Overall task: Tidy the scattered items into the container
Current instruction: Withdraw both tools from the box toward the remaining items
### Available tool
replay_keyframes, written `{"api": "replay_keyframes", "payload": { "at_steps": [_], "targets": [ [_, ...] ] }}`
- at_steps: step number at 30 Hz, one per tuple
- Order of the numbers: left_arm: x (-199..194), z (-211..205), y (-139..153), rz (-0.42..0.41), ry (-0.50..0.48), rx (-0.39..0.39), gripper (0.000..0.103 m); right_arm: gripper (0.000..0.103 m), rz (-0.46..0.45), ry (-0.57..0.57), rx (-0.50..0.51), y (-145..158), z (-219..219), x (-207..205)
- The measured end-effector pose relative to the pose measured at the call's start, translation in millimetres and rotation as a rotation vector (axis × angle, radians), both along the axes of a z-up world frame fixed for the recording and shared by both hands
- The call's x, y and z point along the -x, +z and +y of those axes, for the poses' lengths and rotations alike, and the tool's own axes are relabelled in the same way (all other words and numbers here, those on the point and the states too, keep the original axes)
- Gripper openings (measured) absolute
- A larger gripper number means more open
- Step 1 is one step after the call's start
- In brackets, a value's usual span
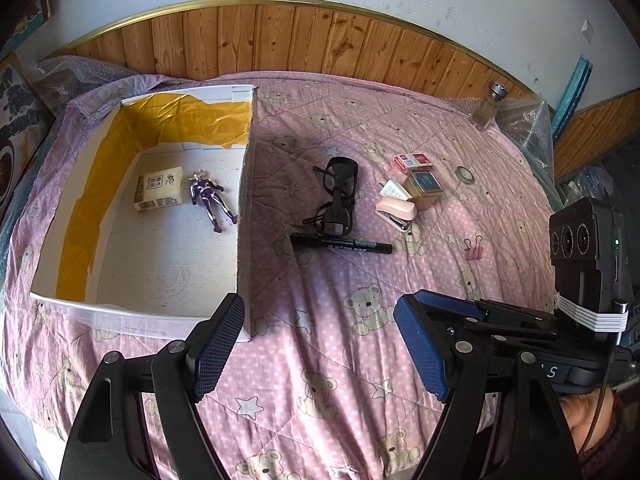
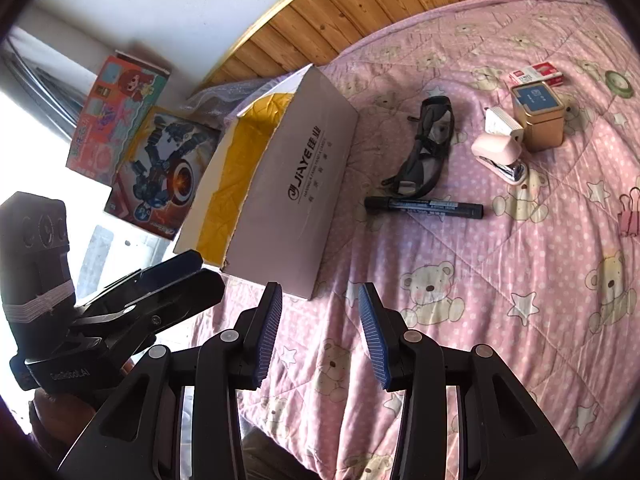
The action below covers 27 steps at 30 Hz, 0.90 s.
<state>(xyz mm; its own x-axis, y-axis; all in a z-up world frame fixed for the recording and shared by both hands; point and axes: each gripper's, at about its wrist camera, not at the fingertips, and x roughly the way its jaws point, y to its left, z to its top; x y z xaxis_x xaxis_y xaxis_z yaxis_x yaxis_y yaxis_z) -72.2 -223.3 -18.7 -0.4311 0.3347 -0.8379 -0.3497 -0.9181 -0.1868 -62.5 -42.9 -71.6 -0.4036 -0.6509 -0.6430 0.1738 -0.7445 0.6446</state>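
A white cardboard box (image 1: 120,128) (image 2: 304,184) with yellow tape inside lies on the pink quilt at the left. Inside it are a tissue pack (image 1: 158,193) and a purple toy figure (image 1: 210,196). To its right lie black glasses (image 1: 335,196) (image 2: 430,144), a black marker (image 1: 341,243) (image 2: 424,205), a pink stapler (image 1: 397,211) (image 2: 500,157), a gold tin (image 1: 425,189) (image 2: 538,115), a red-and-white staple box (image 1: 414,161) (image 2: 536,73) and a pink binder clip (image 1: 474,249) (image 2: 629,216). My left gripper (image 1: 320,344) is open near the box's front corner. My right gripper (image 2: 320,332) is open and holds nothing.
A glass shaker (image 1: 489,106) stands at the quilt's far right by bubble wrap. A tape roll (image 1: 465,175) (image 2: 618,83) lies past the tin, a white plug (image 1: 394,191) by the stapler. Toy boxes (image 2: 160,168) lean left of the bed. Wood panelling (image 1: 300,40) backs the bed.
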Motion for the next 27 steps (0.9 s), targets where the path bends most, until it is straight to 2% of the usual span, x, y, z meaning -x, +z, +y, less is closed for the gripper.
{"api": "replay_keyframes", "payload": {
  "at_steps": [15, 27],
  "targets": [
    [18, 47, -31, -0.069, -0.079, -0.005, 0.079, 0.043, -0.071, -0.105, 0.001, -31, 45, 4],
    [58, 72, -74, -0.200, -0.017, -0.062, 0.079, 0.043, -0.101, -0.235, -0.028, -46, 102, 12]
  ]
}}
